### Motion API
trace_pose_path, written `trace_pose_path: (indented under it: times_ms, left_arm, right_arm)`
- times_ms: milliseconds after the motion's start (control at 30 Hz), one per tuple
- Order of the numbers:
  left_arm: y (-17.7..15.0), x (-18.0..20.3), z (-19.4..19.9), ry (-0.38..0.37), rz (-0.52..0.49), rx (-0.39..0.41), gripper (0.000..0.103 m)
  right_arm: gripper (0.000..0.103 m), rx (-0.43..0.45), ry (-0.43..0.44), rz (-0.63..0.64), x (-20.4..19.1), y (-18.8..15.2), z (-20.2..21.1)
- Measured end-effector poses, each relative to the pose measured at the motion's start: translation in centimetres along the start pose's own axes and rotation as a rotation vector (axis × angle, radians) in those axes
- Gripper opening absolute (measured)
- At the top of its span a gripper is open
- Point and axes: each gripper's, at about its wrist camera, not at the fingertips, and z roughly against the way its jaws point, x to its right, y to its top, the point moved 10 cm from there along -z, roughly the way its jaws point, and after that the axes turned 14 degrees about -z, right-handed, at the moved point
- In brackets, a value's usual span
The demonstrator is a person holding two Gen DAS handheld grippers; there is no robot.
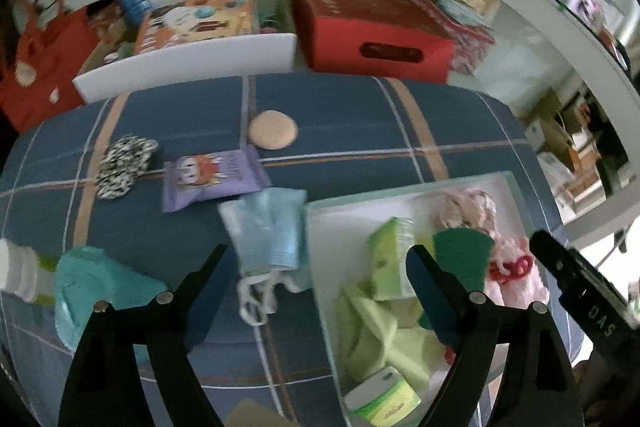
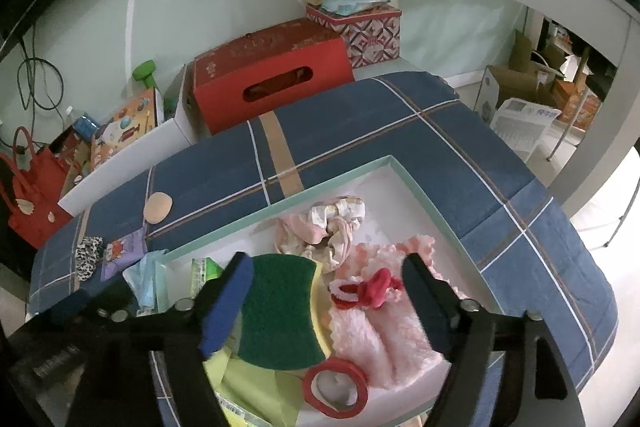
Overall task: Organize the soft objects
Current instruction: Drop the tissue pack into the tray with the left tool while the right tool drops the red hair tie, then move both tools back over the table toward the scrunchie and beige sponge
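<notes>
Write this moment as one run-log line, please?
left gripper: open, over face mask | right gripper: open, over green sponge in tray | outside: purple packet

A green scouring sponge (image 2: 280, 311) lies flat in the white box (image 2: 416, 183), beside fluffy pink cloth (image 2: 384, 331). Left of the box, a crumpled blue mask (image 1: 266, 227) rests on the tablecloth.

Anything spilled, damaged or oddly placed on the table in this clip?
Nothing looks spilled or damaged. Several soft items lie loose on the blue plaid cloth, outside the white box: a face mask, purple packet, spotted scrunchie, round puff and teal cloth. The mask's edge touches the box wall. Both grippers are open, holding nothing.
</notes>
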Motion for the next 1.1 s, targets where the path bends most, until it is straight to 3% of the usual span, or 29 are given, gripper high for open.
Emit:
trace_pose_path:
  times_ms: [133, 567, 833, 1100]
  left_arm:
    - [-0.3, -2.5, 1.1, 0.034, 0.060, 0.014, 0.088]
    - [-3.5, -14.3, 6.2, 0.249, 0.272, 0.048, 0.088]
    - [-6.1, -18.6, 7.8, 0.287, 0.386, 0.048, 0.088]
    - [-7.7, -20.7, 8.5, 0.244, 0.458, 0.069, 0.088]
  right_arm:
    - [0.103, 0.003, -0.007, 0.009, -0.4, -0.2, -0.1]
    - [0.103, -0.042, 0.079, 0.082, -5.5, -2.7, -0.3]
    - [0.103, -0.109, 0.170, 0.152, -11.3, -6.2, -0.4]
    - [0.103, -0.125, 0.199, 0.257, -15.7, -9.2, -0.5]
